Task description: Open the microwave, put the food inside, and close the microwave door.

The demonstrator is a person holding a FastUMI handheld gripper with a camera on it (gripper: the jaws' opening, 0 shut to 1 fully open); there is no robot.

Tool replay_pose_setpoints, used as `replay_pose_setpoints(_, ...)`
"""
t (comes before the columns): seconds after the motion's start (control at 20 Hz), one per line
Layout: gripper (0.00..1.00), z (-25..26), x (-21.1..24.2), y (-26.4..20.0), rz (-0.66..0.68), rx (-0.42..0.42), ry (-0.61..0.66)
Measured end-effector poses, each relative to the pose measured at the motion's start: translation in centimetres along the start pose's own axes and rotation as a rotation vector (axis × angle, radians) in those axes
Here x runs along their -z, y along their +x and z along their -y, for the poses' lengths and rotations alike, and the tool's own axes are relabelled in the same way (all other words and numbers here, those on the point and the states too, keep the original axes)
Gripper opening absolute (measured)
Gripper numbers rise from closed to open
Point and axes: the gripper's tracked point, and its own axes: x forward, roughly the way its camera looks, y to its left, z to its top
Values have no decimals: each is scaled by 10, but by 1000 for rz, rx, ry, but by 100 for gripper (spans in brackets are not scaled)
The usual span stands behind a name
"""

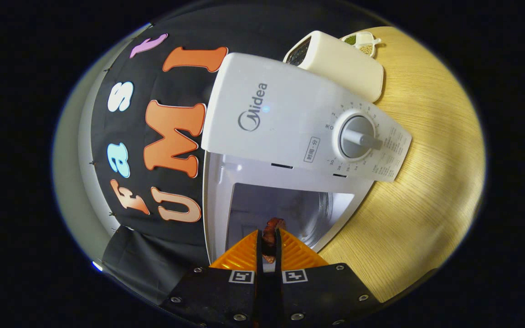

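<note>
Food: a small reddish-brown piece of food (271, 233) sits pinched between the two fingers, right at their tips. Part of it is hidden by the fingers, so what kind of food it is cannot be told.
Gripper: the gripper (269, 239) is clenched on the food, with both fingers pressing on it from the sides. Only a thin gap shows between them, and the food fills the top of that gap.
Fingers: one finger (239, 255) has a ridged face. Two small square marker tags sit lower down on the gripper's body.
Microwave: the white microwave (290, 118) is just ahead of the fingers and looks tipped over sideways in this view. Its inside (290, 209) is open to see, right past the food. The food is at the mouth of that opening.
Inside walls: grey and shiny, with a round plate shape (321, 218) at the bottom.
Control panel: a grey knob (358, 136) with numbers around it sits on the white front, beyond the opening.
Table: a light wooden table (426, 191) holds the microwave.
Far things: a cream box-shaped thing (344, 64) stands beyond the microwave. Past it is a small white dish (362, 42) with green and tan bits in it.
</note>
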Motion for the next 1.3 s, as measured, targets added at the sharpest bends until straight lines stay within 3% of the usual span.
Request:
replay_pose_setpoints(0.6,8,23,15,74,89,30,-9)
replay_pose_setpoints(0.9,9,22,15,88,153,39,-38)
replay_pose_setpoints(1.3,10,10,49,98,179,46,-39)
